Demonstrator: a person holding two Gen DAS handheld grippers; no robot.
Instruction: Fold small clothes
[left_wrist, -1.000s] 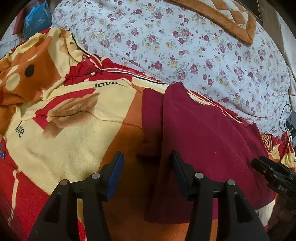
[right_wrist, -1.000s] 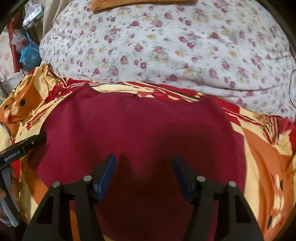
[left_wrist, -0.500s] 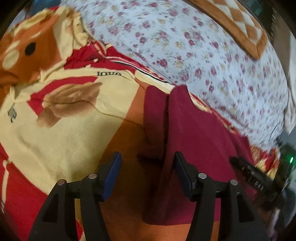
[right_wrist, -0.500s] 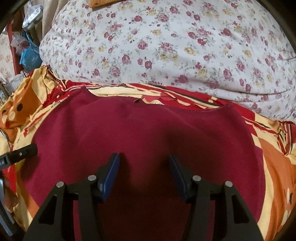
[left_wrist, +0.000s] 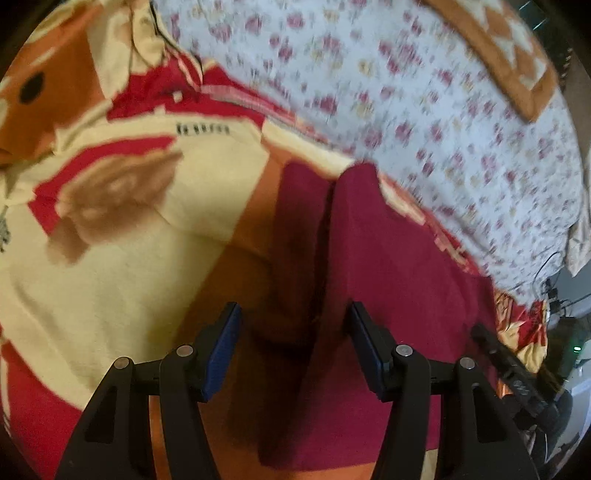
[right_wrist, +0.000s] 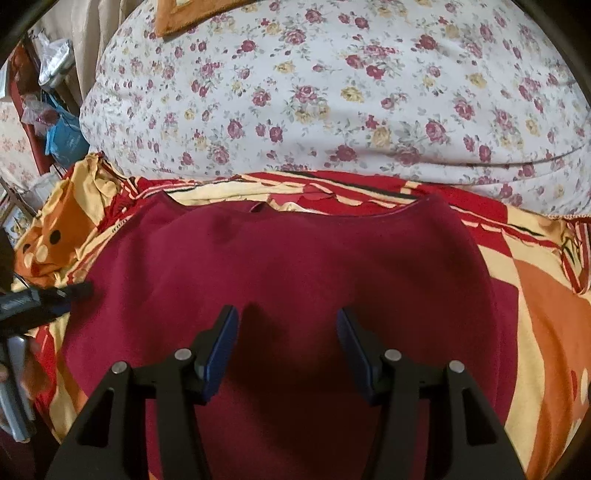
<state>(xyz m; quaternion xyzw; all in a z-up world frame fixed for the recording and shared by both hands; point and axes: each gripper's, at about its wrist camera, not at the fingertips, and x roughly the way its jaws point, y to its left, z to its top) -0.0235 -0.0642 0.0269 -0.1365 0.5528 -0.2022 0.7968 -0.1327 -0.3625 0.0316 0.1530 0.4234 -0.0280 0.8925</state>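
Observation:
A dark red garment (right_wrist: 295, 273) lies flat on a red, yellow and orange blanket (right_wrist: 539, 302). In the left wrist view the garment (left_wrist: 399, 295) shows its left edge with a fold line running up from the gripper. My left gripper (left_wrist: 291, 343) is open and empty, low over that left edge. My right gripper (right_wrist: 286, 343) is open and empty, low over the garment's middle. The left gripper's tip (right_wrist: 55, 295) shows at the left of the right wrist view, and the right gripper (left_wrist: 506, 369) at the right of the left wrist view.
A large floral quilt (right_wrist: 332, 96) bulges behind the garment, with an orange patterned cushion (left_wrist: 509, 55) on top. The blanket (left_wrist: 129, 229) spreads left of the garment. Blue bags and clutter (right_wrist: 62, 136) stand at the far left, cables (left_wrist: 554, 291) at the far right.
The left wrist view has swung and blurred, with the garment's edge shifting right and nearer. The right gripper has drawn back a little, showing more of the garment's far edge. Both stay open.

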